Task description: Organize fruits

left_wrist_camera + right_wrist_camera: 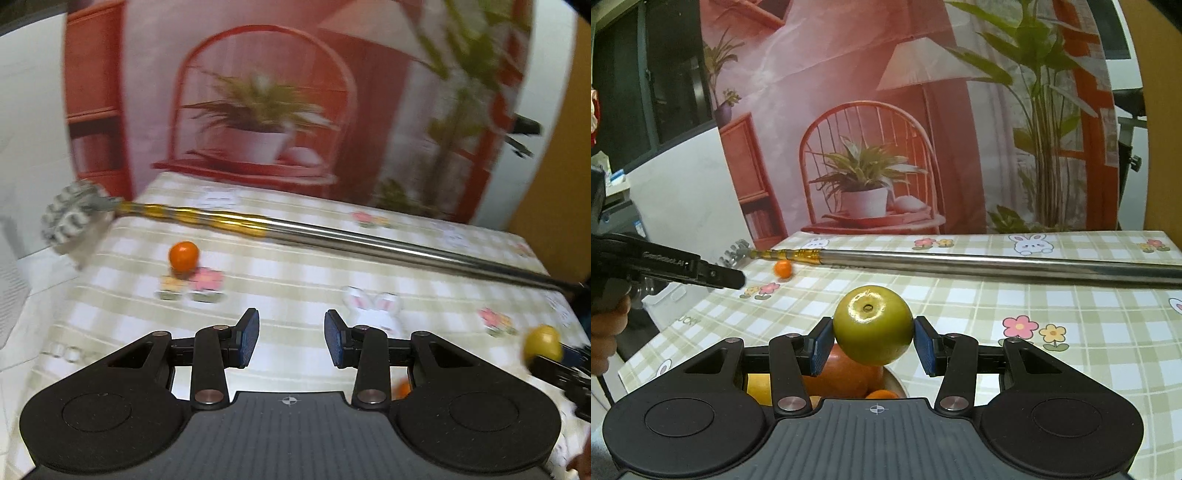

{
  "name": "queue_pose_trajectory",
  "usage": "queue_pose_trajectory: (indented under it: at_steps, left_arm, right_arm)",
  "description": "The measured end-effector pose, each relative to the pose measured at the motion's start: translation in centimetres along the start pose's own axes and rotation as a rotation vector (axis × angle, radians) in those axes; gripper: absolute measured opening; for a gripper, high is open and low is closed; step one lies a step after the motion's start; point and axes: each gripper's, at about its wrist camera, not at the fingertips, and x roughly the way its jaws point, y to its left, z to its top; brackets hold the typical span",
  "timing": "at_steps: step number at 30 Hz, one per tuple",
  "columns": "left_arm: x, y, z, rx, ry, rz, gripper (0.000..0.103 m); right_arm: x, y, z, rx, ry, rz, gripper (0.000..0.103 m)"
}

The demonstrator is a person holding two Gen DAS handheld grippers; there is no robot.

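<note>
Your right gripper [873, 345] clamps the green apple [872, 324] above the bowl [897, 382]; your left gripper [291, 338] gapes empty over the tablecloth [295, 269].

The left tool [291, 338] has its two blue pads wide apart with nothing between them. The right tool [873, 345] has its pads pressed on both sides of a green fruit [872, 324], holding it up.
</note>
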Motion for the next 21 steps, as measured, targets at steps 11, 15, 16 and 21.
queue_pose_trajectory:
  at_steps: [11, 15, 16, 21]
  left_arm:
    - [4.4, 15.9, 3.1, -0.347, -0.071, 0.243, 0.045]
    - [7.6, 19.5, 2.8, -0.487, 0.034, 0.196, 0.036]
    - [7.7, 19.5, 2.3, -0.482, 0.048, 0.205, 0.034]
    - [6.2, 19.4, -0.5, -0.474, 0.041, 0.128, 0.034]
  right_arm:
    - [1.4, -1.7, 0.8, 0.054, 0.012, -0.020, 0.044]
    - [2.5, -2.1, 1.1, 0.072, 0.038, -0.033, 0.044]
    - [2.7, -2.0, 1.1, 0.068, 0.047, -0.037, 0.044]
    - [3.9, -0.8, 1.6, 0.016, 0.080, -0.045, 0.044]
